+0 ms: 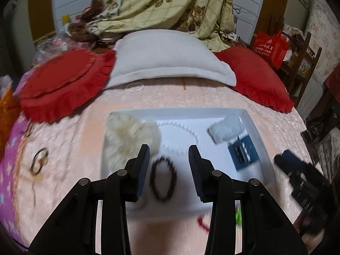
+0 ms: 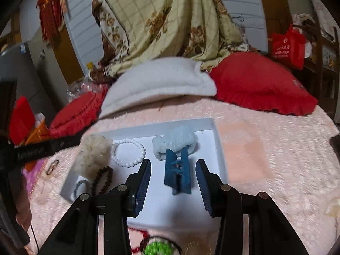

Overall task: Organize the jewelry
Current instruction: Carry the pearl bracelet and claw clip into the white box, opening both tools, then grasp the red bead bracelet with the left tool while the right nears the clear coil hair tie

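Note:
A white tray lies on the pink bedspread. In it are a cream fluffy scrunchie, a white bead bracelet, a dark brown bead bracelet, a pale blue scrunchie and a blue hair claw. My left gripper is open and empty, just above the dark bracelet. In the right wrist view my right gripper is open and empty, its fingers either side of the blue hair claw. The white bracelet and dark bracelet lie to its left.
A dark hair tie lies on the bedspread left of the tray. A green bead piece with red cord lies in front of the tray. Red cushions and a white pillow lie behind. The right gripper's body shows at the tray's right.

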`<state>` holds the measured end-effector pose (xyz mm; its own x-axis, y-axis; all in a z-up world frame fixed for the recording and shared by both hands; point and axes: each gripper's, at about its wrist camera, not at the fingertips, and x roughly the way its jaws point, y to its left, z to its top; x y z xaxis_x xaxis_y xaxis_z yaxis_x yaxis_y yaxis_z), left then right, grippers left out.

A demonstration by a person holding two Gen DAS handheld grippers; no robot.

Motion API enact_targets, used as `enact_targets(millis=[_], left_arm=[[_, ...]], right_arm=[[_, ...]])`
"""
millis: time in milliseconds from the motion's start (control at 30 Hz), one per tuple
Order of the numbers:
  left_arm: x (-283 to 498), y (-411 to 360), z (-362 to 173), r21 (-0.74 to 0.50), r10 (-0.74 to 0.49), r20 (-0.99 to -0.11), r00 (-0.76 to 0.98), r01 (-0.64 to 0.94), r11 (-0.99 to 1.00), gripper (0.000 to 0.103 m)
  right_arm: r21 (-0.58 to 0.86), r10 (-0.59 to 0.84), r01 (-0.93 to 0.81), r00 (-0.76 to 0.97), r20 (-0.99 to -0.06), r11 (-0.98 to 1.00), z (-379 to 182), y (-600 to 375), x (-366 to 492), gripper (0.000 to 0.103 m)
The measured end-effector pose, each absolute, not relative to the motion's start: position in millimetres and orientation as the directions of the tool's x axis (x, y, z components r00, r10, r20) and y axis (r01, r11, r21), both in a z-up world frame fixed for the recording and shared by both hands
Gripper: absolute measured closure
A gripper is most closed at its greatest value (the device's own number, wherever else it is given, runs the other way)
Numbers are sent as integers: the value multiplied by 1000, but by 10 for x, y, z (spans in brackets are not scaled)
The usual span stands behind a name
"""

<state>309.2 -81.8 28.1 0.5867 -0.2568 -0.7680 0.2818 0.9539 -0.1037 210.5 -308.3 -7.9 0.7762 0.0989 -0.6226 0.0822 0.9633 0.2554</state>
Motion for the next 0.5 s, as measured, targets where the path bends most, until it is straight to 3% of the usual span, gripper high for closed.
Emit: enact_targets(millis=[200, 500], left_arm=[[2441, -665, 148, -85, -241, -765, 597, 277, 957, 66], [2179, -1093, -588, -105, -240, -853, 463, 297, 949, 66]], right_arm=[[290, 113, 115, 738, -665, 950, -228, -3196, 1626, 61], [338, 156, 162, 655, -739, 927, -792, -3206, 1316, 61]])
